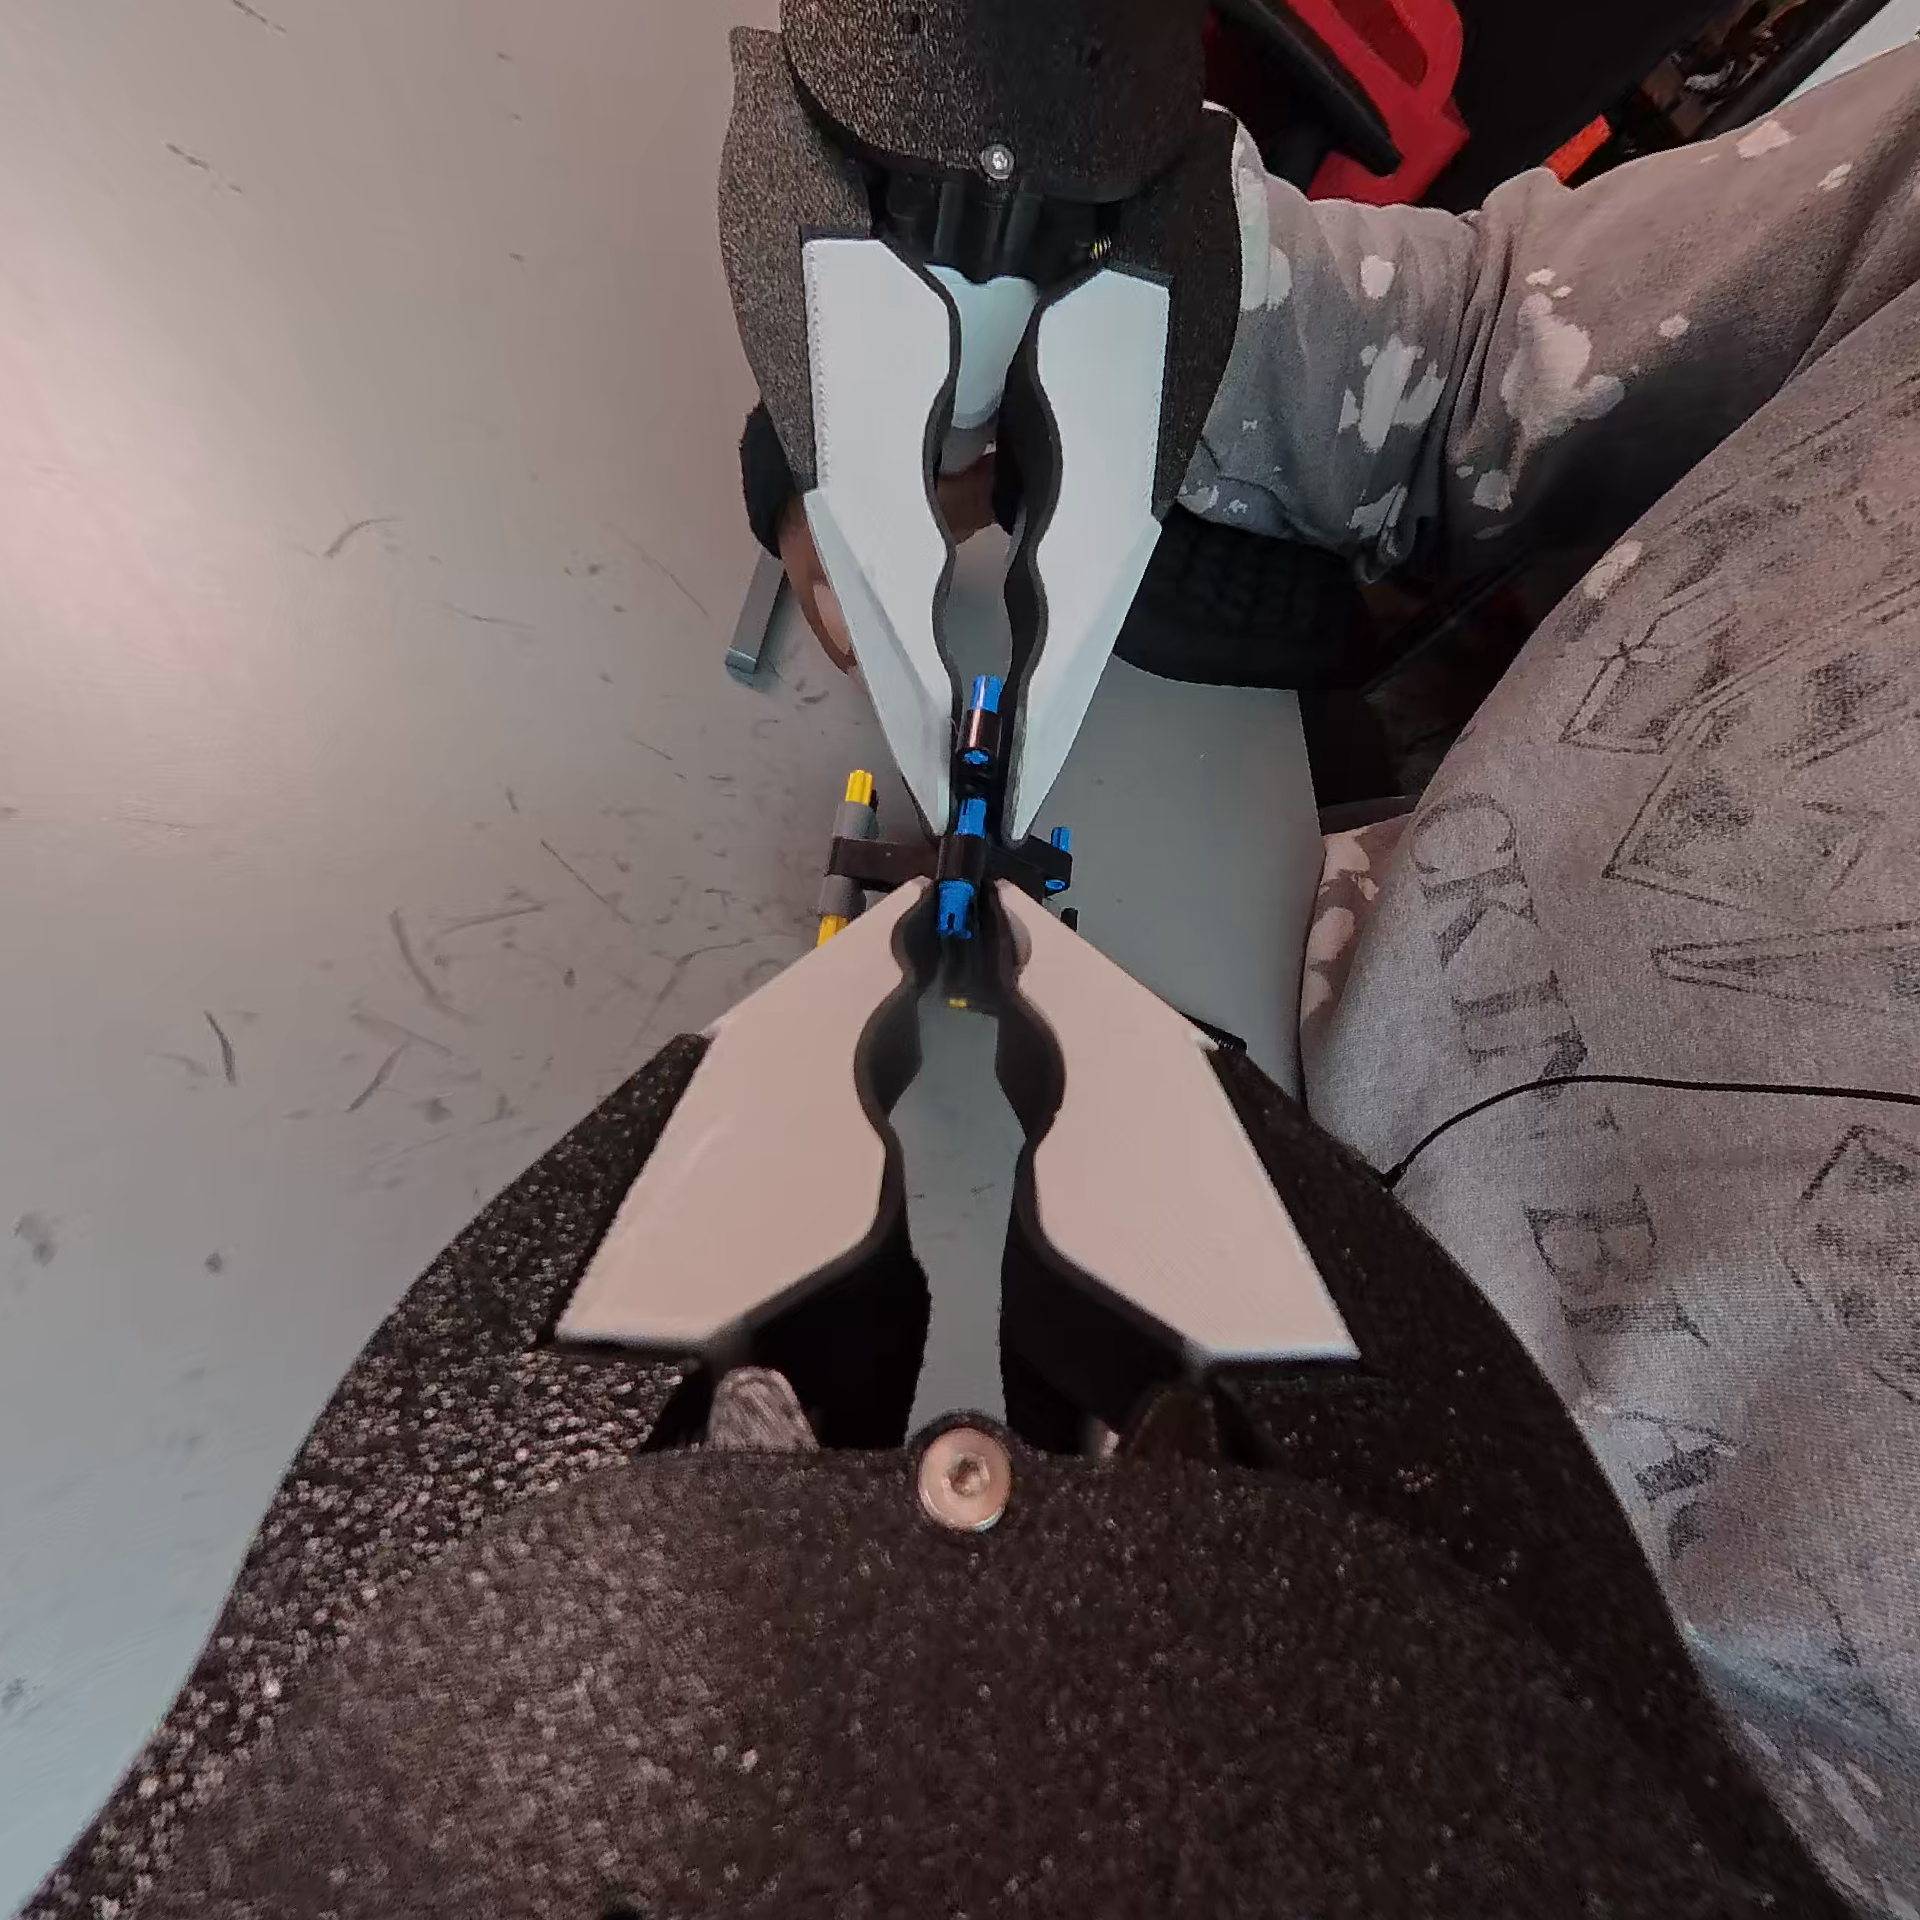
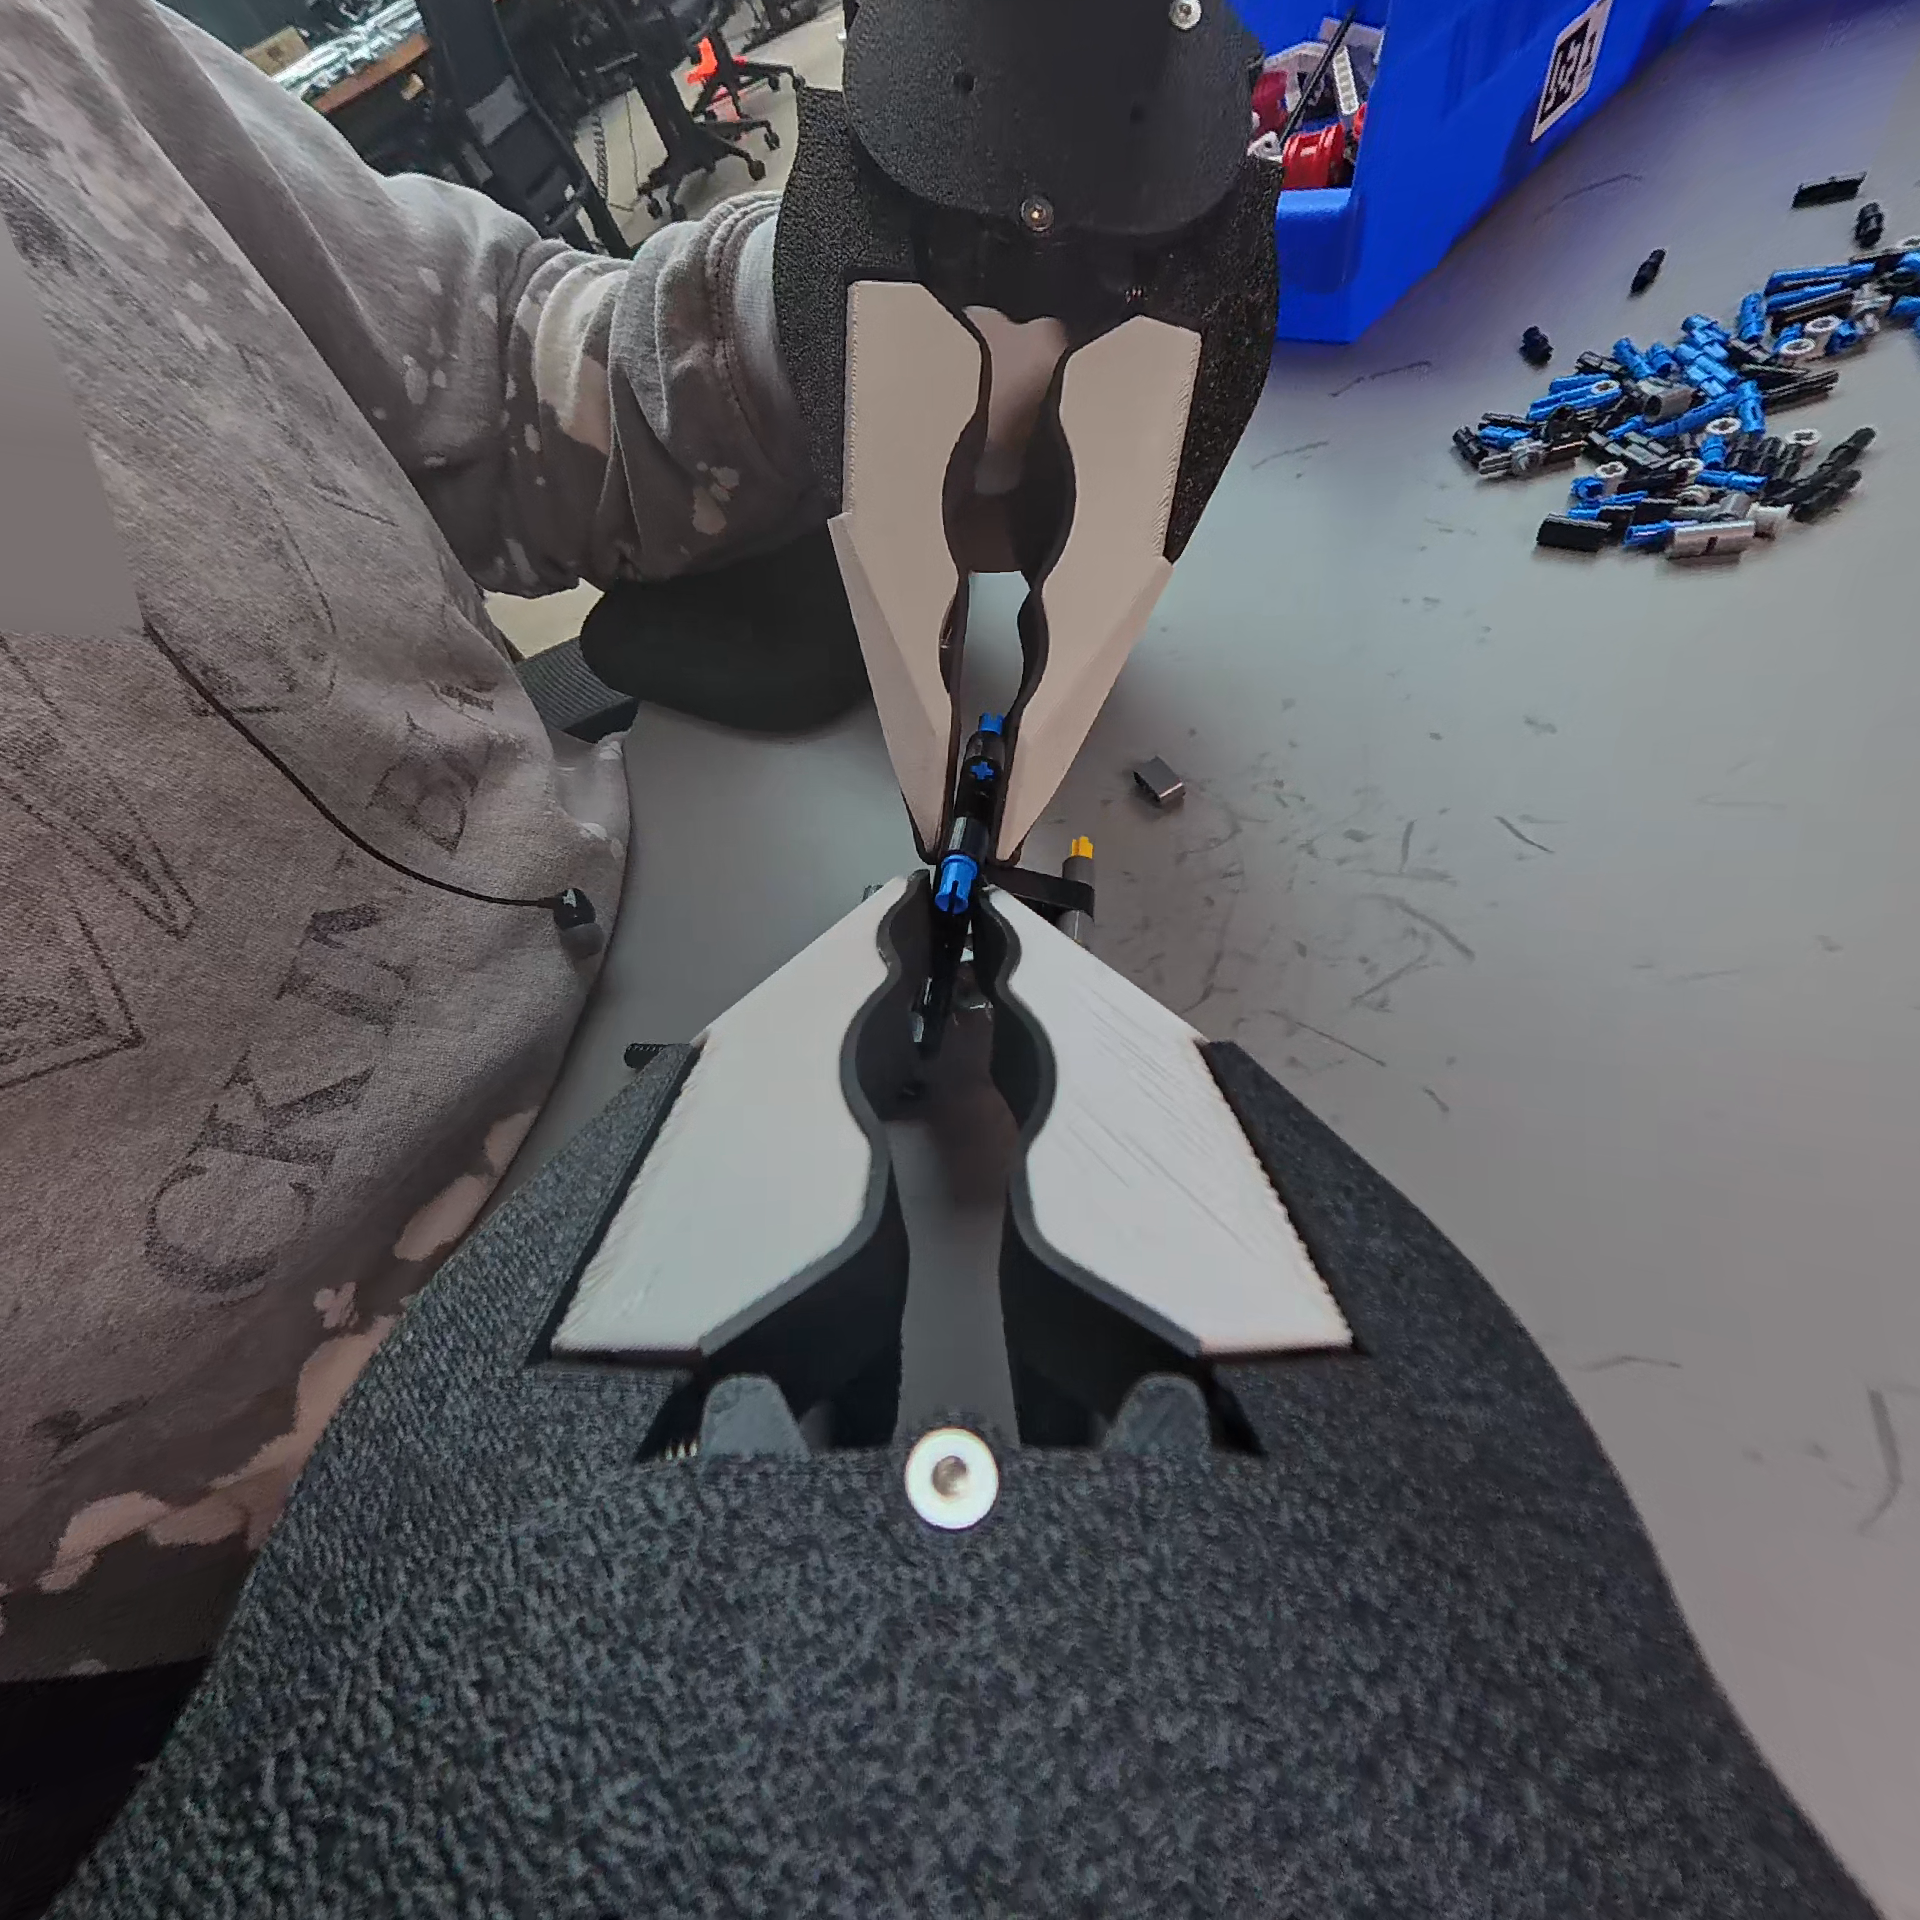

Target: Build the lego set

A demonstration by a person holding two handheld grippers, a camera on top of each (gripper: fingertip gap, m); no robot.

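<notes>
A small lego assembly of black beams and blue pins hangs above the grey table, between the two grippers that face each other tip to tip. A black cross beam carries a yellow axle with grey sleeves on one end. My left gripper is shut on the near end of the assembly. My right gripper comes from the far side, shut on a black piece with blue pins. In the right wrist view, my right gripper grips the assembly, and the left gripper meets it. The yellow axle sticks out to the right.
A pile of loose blue, black and grey pins lies at the right. A blue bin with parts stands behind it. A small grey piece lies near the grippers. A grey bar lies on the table. The person's grey sweatshirt is close by. Both grippers' tips are close together, under 4 cm apart. The grey bar is about equally far from each gripper, around 12 cm.
</notes>
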